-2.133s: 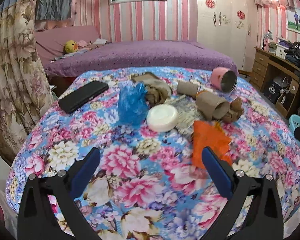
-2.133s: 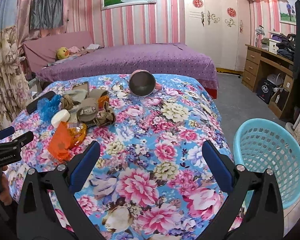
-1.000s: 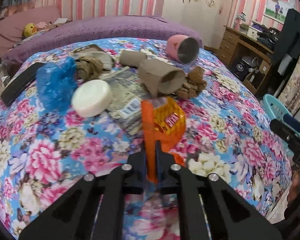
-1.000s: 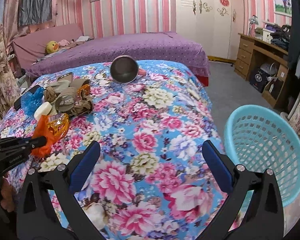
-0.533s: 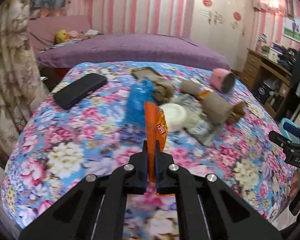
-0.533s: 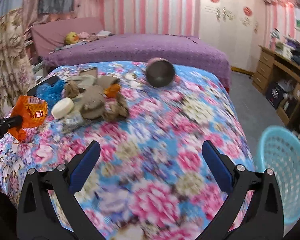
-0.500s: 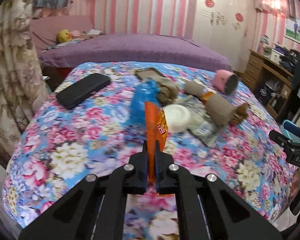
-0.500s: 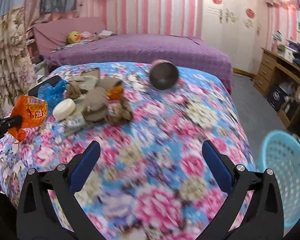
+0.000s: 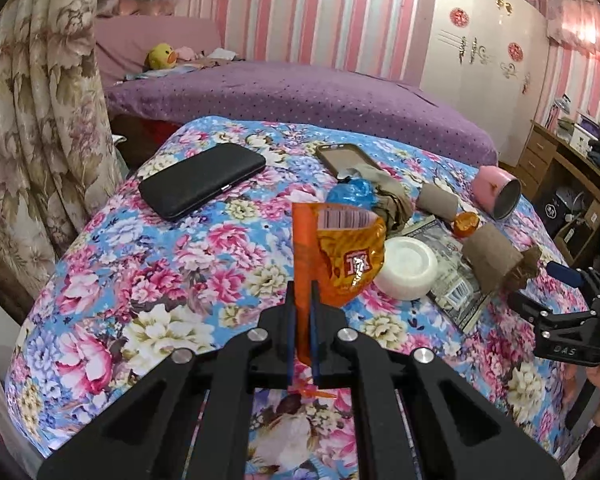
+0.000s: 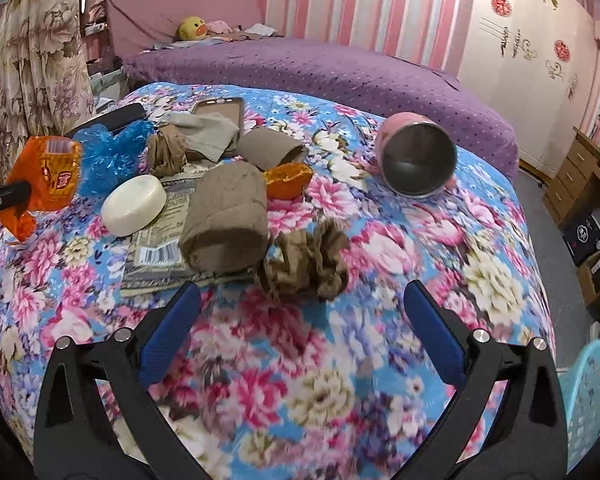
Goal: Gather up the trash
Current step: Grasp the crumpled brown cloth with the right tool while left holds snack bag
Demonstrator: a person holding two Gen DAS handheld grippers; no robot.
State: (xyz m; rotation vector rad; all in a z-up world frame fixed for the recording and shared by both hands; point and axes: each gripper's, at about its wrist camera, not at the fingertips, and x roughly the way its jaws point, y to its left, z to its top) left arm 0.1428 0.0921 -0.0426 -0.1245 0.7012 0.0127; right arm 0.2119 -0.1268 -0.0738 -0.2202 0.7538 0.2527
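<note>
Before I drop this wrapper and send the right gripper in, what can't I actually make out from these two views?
- Blue basket: right wrist view, cut off by the frame edge; its inside is unseen.
- Orange snack wrapper: left wrist view, its lower end is hidden between the shut left gripper.
- Flat printed packet: right wrist view, largely covered by the white lid and brown roll.
- Tablecloth near the open right gripper: motion-blurred.

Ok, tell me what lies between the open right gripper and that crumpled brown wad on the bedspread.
Nothing visible does. The right gripper faces the crumpled brown wad across bare floral bedspread; the cardboard roll sits just left of the wad.
</note>
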